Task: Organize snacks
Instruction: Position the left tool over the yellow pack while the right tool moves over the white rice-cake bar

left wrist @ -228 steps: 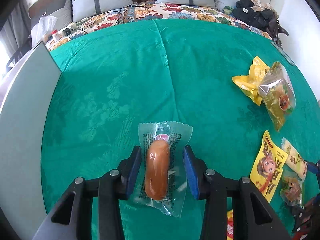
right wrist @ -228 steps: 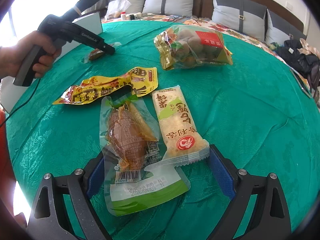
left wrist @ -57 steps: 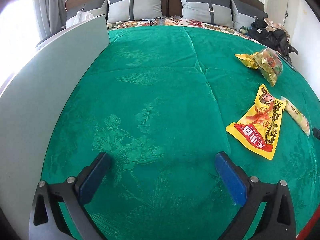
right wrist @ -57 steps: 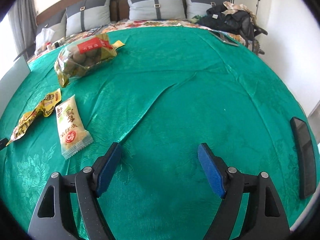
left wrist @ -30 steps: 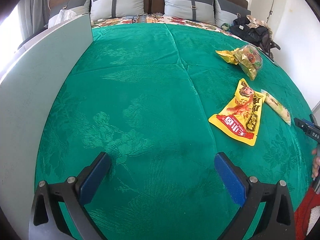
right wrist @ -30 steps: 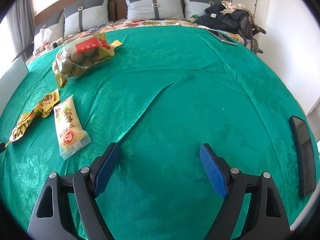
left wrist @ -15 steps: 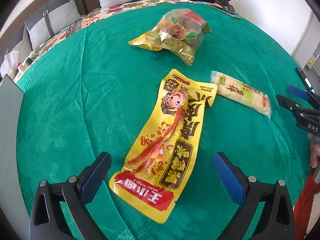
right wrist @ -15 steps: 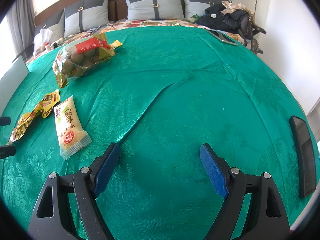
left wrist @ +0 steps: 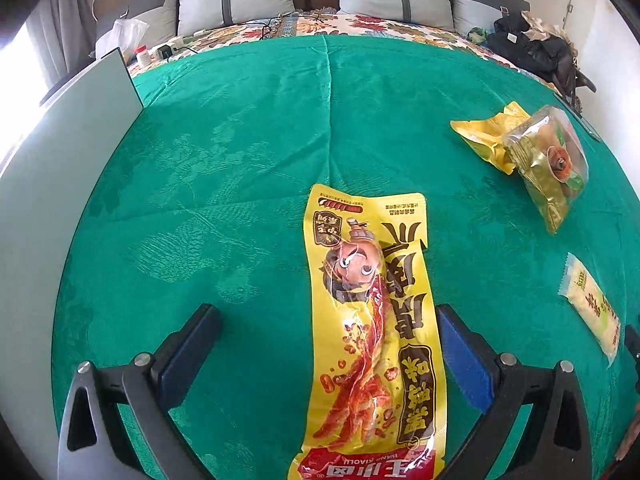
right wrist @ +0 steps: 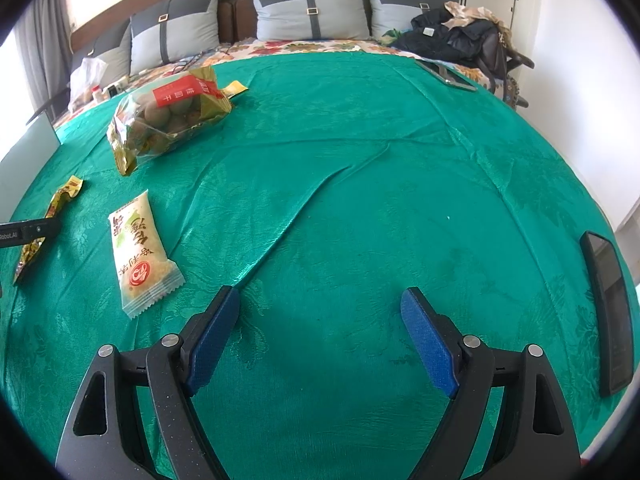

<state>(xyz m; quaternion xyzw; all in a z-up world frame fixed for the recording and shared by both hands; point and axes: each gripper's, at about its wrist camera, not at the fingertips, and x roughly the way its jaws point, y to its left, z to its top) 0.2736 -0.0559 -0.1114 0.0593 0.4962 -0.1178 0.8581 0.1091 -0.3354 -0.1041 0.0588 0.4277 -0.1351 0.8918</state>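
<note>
Left wrist: our left gripper (left wrist: pixel 326 320) has fingers spread wide, straddling the yellow pouch (left wrist: pixel 374 344), which lies flat on the green cloth (left wrist: pixel 240 152), nearer the right pad; no contact that we can see. Nut bag (left wrist: pixel 548 160) and wafer (left wrist: pixel 592 310) sit off to the right.

Right wrist: our right gripper (right wrist: pixel 320 312) is wide apart over bare cloth, nothing between. Wafer just left of it, phone (right wrist: pixel 608 316) at the right edge.

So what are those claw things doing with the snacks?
A person is tidying snacks on a green cloth. The left gripper is open around a long yellow packet, not squeezing it. The right gripper is open over bare cloth. A rice cracker and a nut bag lie untouched.
</note>
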